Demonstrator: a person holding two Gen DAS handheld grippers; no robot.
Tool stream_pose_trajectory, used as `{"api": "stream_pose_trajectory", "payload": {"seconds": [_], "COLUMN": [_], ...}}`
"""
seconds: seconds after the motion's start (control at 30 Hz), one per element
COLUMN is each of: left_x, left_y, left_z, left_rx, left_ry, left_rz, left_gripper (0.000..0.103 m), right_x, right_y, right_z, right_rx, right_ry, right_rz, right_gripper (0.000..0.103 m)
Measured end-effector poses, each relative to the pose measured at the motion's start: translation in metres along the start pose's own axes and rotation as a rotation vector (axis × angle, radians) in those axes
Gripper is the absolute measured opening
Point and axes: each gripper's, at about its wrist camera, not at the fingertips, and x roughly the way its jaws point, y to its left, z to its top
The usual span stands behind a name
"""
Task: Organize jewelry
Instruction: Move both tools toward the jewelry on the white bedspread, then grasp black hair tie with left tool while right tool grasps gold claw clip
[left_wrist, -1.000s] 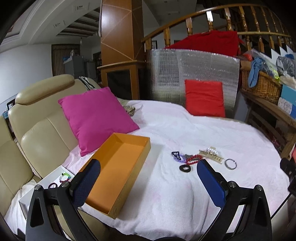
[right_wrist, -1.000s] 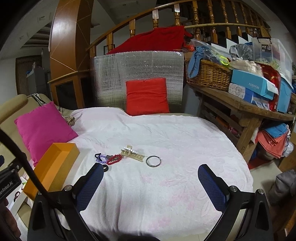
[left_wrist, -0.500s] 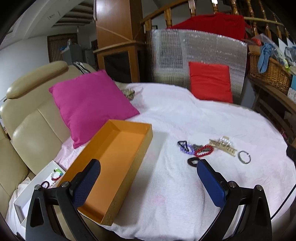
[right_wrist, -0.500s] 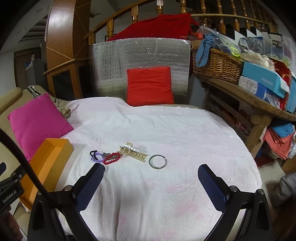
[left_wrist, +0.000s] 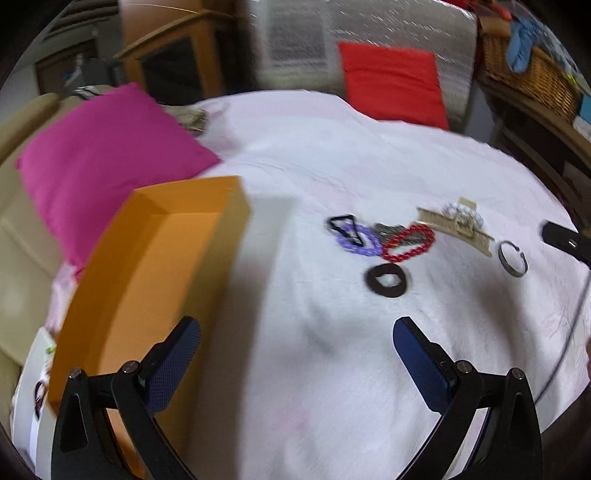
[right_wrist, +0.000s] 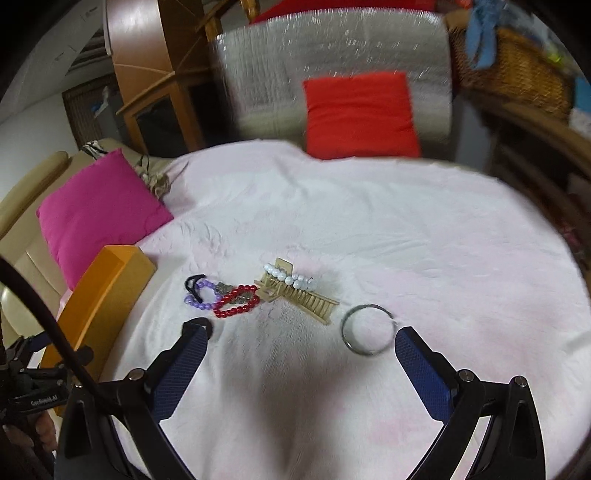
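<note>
Jewelry lies in a loose row on the pink-white cloth (left_wrist: 332, 155): a purple bead bracelet (left_wrist: 357, 242) (right_wrist: 201, 295), a red bead bracelet (left_wrist: 408, 243) (right_wrist: 236, 301), a black ring-shaped band (left_wrist: 387, 280), a beige comb clip with white beads (left_wrist: 456, 223) (right_wrist: 295, 291) and a metal bangle (left_wrist: 511, 257) (right_wrist: 367, 329). An open orange box (left_wrist: 155, 266) (right_wrist: 99, 291) stands left of them. My left gripper (left_wrist: 295, 362) is open and empty, short of the black band. My right gripper (right_wrist: 299, 363) is open and empty, its right finger just below the bangle.
A magenta cushion (left_wrist: 99, 155) (right_wrist: 99, 206) leans on the beige sofa behind the box. A red cushion (left_wrist: 391, 81) (right_wrist: 360, 114) rests on a silver panel at the back. A wicker basket (left_wrist: 532, 74) sits on a wooden shelf at right. A white tray (left_wrist: 29, 387) lies at far left.
Both grippers have moved forward and down toward the jewelry, which now looks larger and closer. Both stay open. The jewelry and box have not moved.
</note>
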Motion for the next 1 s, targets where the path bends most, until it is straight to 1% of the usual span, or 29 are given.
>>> {"api": "stream_pose_trajectory", "payload": {"seconds": [0.07, 0.13, 0.2, 0.3, 0.37, 0.43, 0.53, 0.6, 0.63, 0.67, 0.7, 0.77, 0.8, 0.83, 0.87, 0.9, 0.97, 1.0], "left_x": [0.014, 0.029, 0.044, 0.053, 0.058, 0.065, 0.071, 0.078, 0.082, 0.086, 0.091, 0.1, 0.105, 0.108, 0.11, 0.111, 0.112, 0.112], "left_y": [-0.008, -0.016, -0.024, -0.029, -0.031, -0.033, -0.033, -0.036, -0.039, -0.043, -0.046, -0.052, -0.056, -0.058, -0.06, -0.061, -0.061, -0.059], "left_z": [0.003, 0.005, 0.008, 0.013, 0.015, 0.017, 0.017, 0.02, 0.023, 0.025, 0.027, 0.031, 0.032, 0.032, 0.033, 0.033, 0.034, 0.034], "left_rx": [0.016, 0.024, 0.027, 0.029, 0.031, 0.036, 0.034, 0.034, 0.036, 0.042, 0.049, 0.061, 0.069, 0.078, 0.086, 0.09, 0.088, 0.081], "left_ry": [0.021, 0.045, 0.074, 0.076, 0.081, 0.084, 0.091, 0.098, 0.1, 0.104, 0.111, 0.129, 0.133, 0.13, 0.127, 0.122, 0.117, 0.119], "left_rz": [-0.038, -0.068, -0.102, -0.127, -0.156, -0.172, -0.205, -0.231, -0.242, -0.254, -0.267, -0.29, -0.293, -0.29, -0.29, -0.292, -0.307, -0.315], "left_gripper": [0.103, 0.103, 0.103, 0.103, 0.103, 0.103, 0.103, 0.101, 0.096, 0.087, 0.082, 0.062, 0.056, 0.046, 0.044, 0.041, 0.021, 0.019], "right_x": [0.025, 0.04, 0.056, 0.076, 0.089, 0.098, 0.115, 0.126, 0.13, 0.131, 0.13, 0.128, 0.126, 0.123, 0.122, 0.12, 0.114, 0.113], "right_y": [-0.006, -0.001, 0.005, 0.011, 0.016, 0.022, 0.026, 0.025, 0.023, 0.019, 0.016, 0.01, 0.007, 0.004, 0.002, -0.001, -0.006, -0.008], "right_z": [0.006, 0.011, 0.016, 0.021, 0.024, 0.026, 0.026, 0.026, 0.027, 0.027, 0.028, 0.029, 0.028, 0.028, 0.028, 0.027, 0.025, 0.023], "right_rx": [-0.011, -0.028, -0.078, -0.135, -0.174, -0.202, -0.226, -0.225, -0.205, -0.171, -0.139, -0.084, -0.065, -0.048, -0.033, -0.011, 0.027, 0.038], "right_ry": [0.036, 0.051, 0.074, 0.1, 0.119, 0.134, 0.161, 0.172, 0.171, 0.161, 0.149, 0.123, 0.112, 0.102, 0.098, 0.101, 0.097, 0.096], "right_rz": [0.037, 0.093, 0.101, 0.134, 0.146, 0.156, 0.148, 0.133, 0.142, 0.154, 0.166, 0.195, 0.197, 0.197, 0.204, 0.215, 0.231, 0.235], "right_gripper": [0.098, 0.097, 0.097, 0.097, 0.097, 0.092, 0.081, 0.061, 0.06, 0.059, 0.058, 0.054, 0.053, 0.053, 0.049, 0.048, 0.047, 0.047]}}
